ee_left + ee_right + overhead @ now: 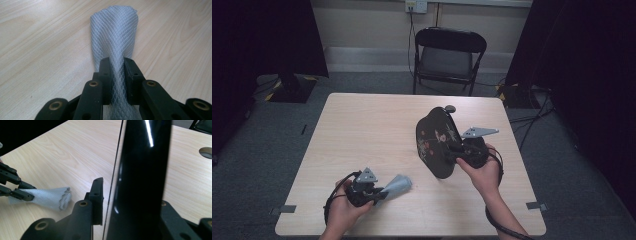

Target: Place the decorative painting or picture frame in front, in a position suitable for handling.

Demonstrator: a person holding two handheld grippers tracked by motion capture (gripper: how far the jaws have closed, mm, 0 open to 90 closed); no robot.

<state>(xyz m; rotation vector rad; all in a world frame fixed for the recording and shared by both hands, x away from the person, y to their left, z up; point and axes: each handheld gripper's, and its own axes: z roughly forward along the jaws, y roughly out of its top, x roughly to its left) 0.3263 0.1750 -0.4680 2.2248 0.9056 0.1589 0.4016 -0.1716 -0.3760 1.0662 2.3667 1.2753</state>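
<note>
A pale grey mesh cloth (398,185) lies bunched on the wooden table (362,125) near its front left. My left gripper (379,192) is shut on one end of it. In the left gripper view the pads (106,75) pinch the cloth (113,30), which fans out ahead onto the wood. A glossy black plate (437,142) with a flower pattern stands tilted on edge at the right, and my right gripper (452,152) is shut on its rim. In the right gripper view the plate (142,182) hides one jaw and the other pad (97,200) sits at its rim. Cloth (47,197) and left gripper (25,192) show beyond.
A black folding chair (447,55) stands behind the table's far edge. A round cable hole (450,108) sits in the tabletop just past the plate. Dark curtains hang at both sides, and cables run over the grey floor at the right.
</note>
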